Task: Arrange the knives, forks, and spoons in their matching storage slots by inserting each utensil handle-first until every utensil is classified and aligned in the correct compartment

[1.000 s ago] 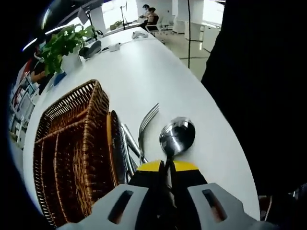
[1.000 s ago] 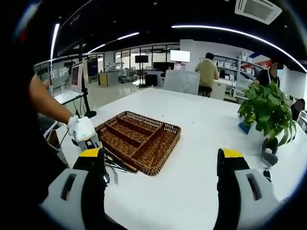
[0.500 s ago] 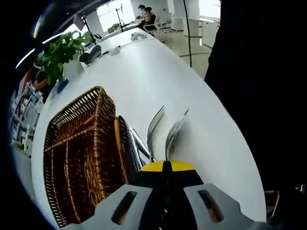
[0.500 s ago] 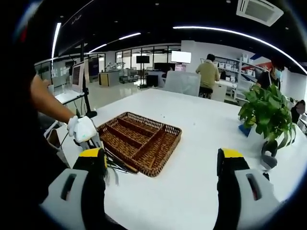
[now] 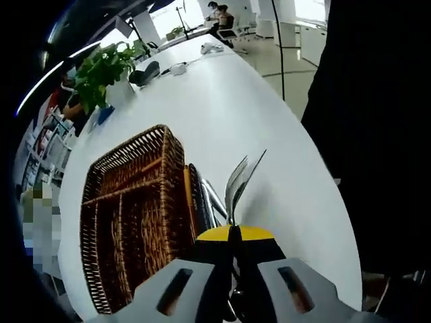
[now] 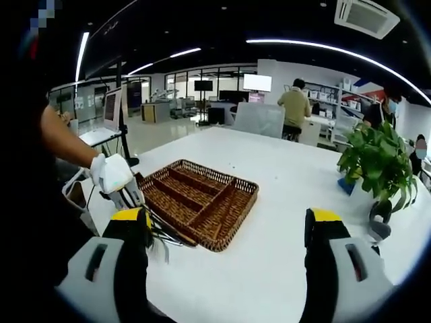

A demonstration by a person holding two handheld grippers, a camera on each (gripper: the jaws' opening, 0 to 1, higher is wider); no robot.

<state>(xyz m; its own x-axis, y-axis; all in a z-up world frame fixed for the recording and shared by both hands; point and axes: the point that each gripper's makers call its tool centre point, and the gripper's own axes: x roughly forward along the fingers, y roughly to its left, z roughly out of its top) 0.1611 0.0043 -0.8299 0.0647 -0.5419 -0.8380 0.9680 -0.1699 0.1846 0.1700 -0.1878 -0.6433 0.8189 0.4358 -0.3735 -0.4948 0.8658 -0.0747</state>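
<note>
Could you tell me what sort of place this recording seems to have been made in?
Most likely an open-plan office or lab. A long white table holds a potted plant and the wicker tray, a person sits at a desk behind, and a monitor on a stand shows at the left.

A second ago the spoon clamped in the left tongs showed its bowl flat and round toward the camera; now it stands edge-on, a thin sliver, so it has rolled about its own handle. The left tongs have stayed shut on it throughout. Relative to the wicker tray, the spoon's bowl has drawn closer: earlier it sat well out to the side past the fork lying on the worktop, and now it overlaps that fork. In the right gripper view, the gloved hand has risen slightly beside the tray's near corner.
</note>
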